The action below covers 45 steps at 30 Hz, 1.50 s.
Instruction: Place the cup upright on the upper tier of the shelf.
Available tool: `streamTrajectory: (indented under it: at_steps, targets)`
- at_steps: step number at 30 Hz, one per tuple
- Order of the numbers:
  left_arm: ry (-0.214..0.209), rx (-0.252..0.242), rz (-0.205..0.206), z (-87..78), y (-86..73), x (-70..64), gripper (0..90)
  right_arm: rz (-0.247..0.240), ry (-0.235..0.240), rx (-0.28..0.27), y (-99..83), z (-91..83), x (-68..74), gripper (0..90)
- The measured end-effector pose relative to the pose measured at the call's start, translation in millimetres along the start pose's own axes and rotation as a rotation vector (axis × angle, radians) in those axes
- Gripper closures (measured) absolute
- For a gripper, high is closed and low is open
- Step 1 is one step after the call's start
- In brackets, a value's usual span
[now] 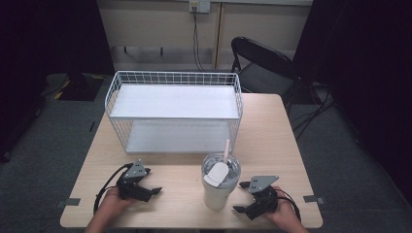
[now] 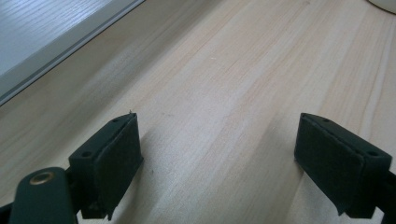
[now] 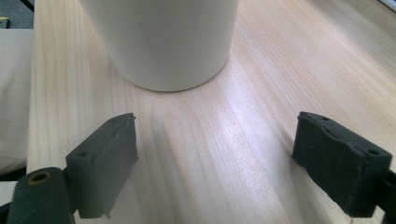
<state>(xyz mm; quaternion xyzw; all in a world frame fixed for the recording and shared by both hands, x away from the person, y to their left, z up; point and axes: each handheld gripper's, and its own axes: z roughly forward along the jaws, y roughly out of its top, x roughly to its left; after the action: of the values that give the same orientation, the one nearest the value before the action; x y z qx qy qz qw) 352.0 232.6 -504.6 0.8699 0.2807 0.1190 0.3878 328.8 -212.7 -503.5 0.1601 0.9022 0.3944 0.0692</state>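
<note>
High view, cup: a white cup [image 1: 219, 184] with a clear lid and a straw is standing on the wooden table [image 1: 277, 136], just in front of the white wire shelf [image 1: 175, 110].
High view, right gripper: the right gripper [image 1: 241, 197] is lying just beside the cup, not touching it, jaws wide apart.
High view, left gripper: the left gripper [image 1: 152, 181] is resting on the cup's other side, farther off, jaws apart.
Left gripper view, jaws: both black jaws are sitting wide apart with bare table [image 2: 224, 93] between them.
Left gripper view, cup: a tiny bit of the cup [image 2: 384, 4] is peeking in at the top corner.
Right gripper view, cup: the cup [image 3: 163, 37] is standing close ahead of the jaws.
Right gripper view, jaws: they are standing wide apart, holding nothing.
</note>
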Motion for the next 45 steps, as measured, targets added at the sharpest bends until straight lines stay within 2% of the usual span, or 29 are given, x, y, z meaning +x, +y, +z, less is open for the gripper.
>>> streamTrajectory:
  at_steps: [13,17,18,19,21,23,25,29,32,42,45]
  targets:
    - [0.000,0.000,0.000,0.0,0.0,0.0,14.0,0.041,-0.043,0.001,1.7,2.0,4.2,11.8]
    - [0.000,0.000,0.001,0.0,0.1,0.2,14.0,0.040,-0.011,-0.001,5.9,4.1,7.3,14.9]
    - [-0.001,0.000,0.001,0.0,0.0,0.3,14.1,0.029,0.008,0.000,7.2,3.9,7.7,15.3]
    - [0.000,0.000,0.001,0.0,0.1,0.3,14.0,0.010,0.002,-0.001,8.6,3.1,9.2,15.7]
    - [0.000,0.000,0.001,0.0,0.1,0.3,14.0,0.016,0.008,-0.004,11.6,2.0,10.7,15.4]
    - [0.000,0.000,0.001,0.0,0.1,0.2,14.1,0.036,0.028,-0.036,14.8,0.6,11.5,15.0]
    - [-0.001,0.000,0.001,-0.1,0.0,0.3,14.1,0.013,0.021,-0.029,19.2,-0.5,14.3,15.0]
    - [0.000,0.000,0.000,0.0,0.0,0.1,14.0,0.009,0.034,-0.044,23.7,-0.7,17.9,14.1]
    - [-0.001,0.000,0.000,0.0,0.0,0.1,14.1,0.018,0.053,-0.060,26.4,-2.0,18.1,14.2]
    - [0.000,0.001,0.001,-0.1,0.1,0.2,14.1,0.014,0.067,-0.098,34.4,-3.9,20.7,14.1]
    - [0.000,0.000,0.002,0.0,0.1,0.2,14.0,0.027,0.079,-0.110,36.4,-4.4,20.5,14.0]
